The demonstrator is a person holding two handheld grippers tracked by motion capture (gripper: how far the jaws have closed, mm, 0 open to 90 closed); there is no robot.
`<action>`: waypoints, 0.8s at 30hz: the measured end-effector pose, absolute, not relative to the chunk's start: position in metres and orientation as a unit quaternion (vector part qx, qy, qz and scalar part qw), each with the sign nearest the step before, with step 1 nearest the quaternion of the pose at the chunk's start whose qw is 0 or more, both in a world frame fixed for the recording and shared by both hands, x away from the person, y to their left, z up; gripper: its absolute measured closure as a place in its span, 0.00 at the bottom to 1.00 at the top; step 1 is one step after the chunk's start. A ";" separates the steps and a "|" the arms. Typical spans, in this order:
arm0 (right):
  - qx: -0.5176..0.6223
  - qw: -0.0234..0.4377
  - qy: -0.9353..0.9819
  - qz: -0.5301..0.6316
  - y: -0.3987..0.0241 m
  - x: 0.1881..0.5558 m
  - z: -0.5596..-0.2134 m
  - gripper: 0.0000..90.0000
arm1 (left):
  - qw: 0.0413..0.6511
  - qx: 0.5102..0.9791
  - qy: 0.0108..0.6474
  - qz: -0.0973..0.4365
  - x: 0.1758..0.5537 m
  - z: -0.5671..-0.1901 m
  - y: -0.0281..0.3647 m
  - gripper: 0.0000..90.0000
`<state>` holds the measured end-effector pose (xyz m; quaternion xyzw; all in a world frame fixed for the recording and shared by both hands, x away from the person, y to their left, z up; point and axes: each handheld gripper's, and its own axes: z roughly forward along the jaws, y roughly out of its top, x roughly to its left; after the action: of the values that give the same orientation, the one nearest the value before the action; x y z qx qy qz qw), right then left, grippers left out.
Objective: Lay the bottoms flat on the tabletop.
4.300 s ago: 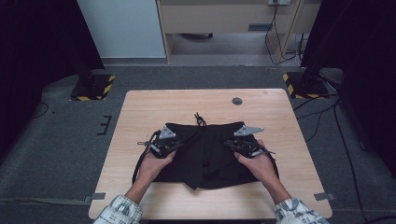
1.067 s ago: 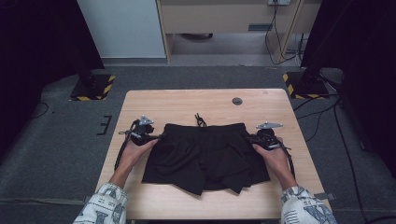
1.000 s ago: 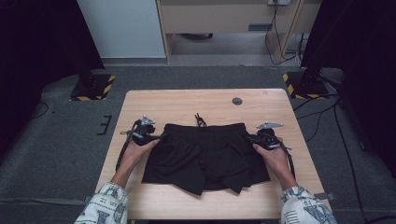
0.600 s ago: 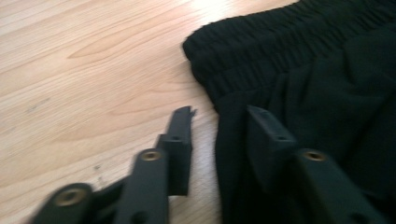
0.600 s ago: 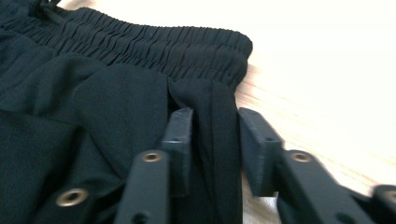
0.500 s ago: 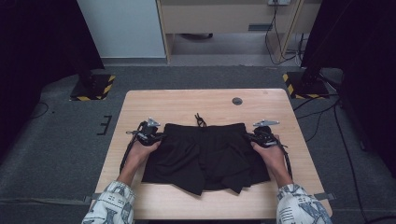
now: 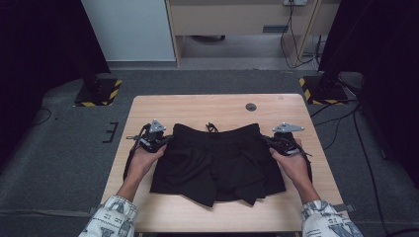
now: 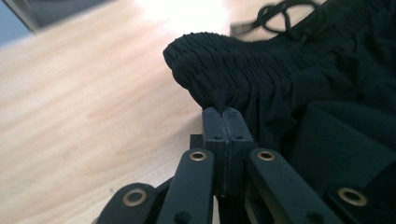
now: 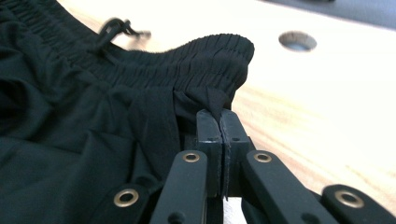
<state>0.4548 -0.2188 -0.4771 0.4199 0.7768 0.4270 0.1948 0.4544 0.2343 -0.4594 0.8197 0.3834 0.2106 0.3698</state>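
- Your black shorts (image 7: 217, 163) lie spread flat on the desk (image 7: 197, 106), about midway between its left and right edges, waistband toward the far edge and legs toward the near edge.
- Your left gripper (image 7: 165, 139) sits at the waistband's left end, its jaws having just been closing there.
- Your right gripper (image 7: 269, 140) sits at the waistband's right end, its jaws likewise just closing.
- A drawstring (image 7: 211, 127) pokes out at the waistband's middle.
- A small round hole (image 7: 251, 106) marks the desk near its far edge, right of centre.
- Your patterned sleeves (image 7: 113, 217) enter past the near edge.
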 end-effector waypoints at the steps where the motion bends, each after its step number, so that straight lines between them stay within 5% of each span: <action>1: 0.416 0.199 0.774 0.433 -0.219 0.453 -0.473 0.99 | 0.374 0.819 0.380 0.214 0.452 -0.454 0.234 0.99; 24: 0.390 0.241 0.747 0.481 -0.238 0.434 -0.396 0.99 | 0.424 0.786 0.352 0.281 0.435 -0.385 0.229 0.99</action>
<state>0.4343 -0.2380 -0.3962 0.3902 0.7471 0.4813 0.2407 0.4351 0.2287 -0.3853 0.7859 0.3516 0.2812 0.4238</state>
